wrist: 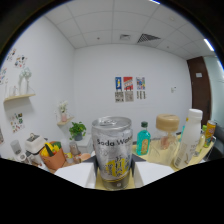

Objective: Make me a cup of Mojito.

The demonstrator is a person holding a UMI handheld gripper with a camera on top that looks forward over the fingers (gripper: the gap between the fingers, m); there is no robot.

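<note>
A silver aluminium can labelled "Soda Water" [112, 150] was seen upright and raised directly ahead of the gripper [114, 183], but the fingers themselves were lost in shadow, so whether the jaws were clenched on the can or released could not be told. Beyond the can, a teal glass bottle [143, 139], a cork-lidded jar [167, 131] and a white plastic bottle [190, 136] were crowded on a table [160, 156] to one side, and a small green potted plant [77, 131] to the other. The holding hand was not shown.
</note>
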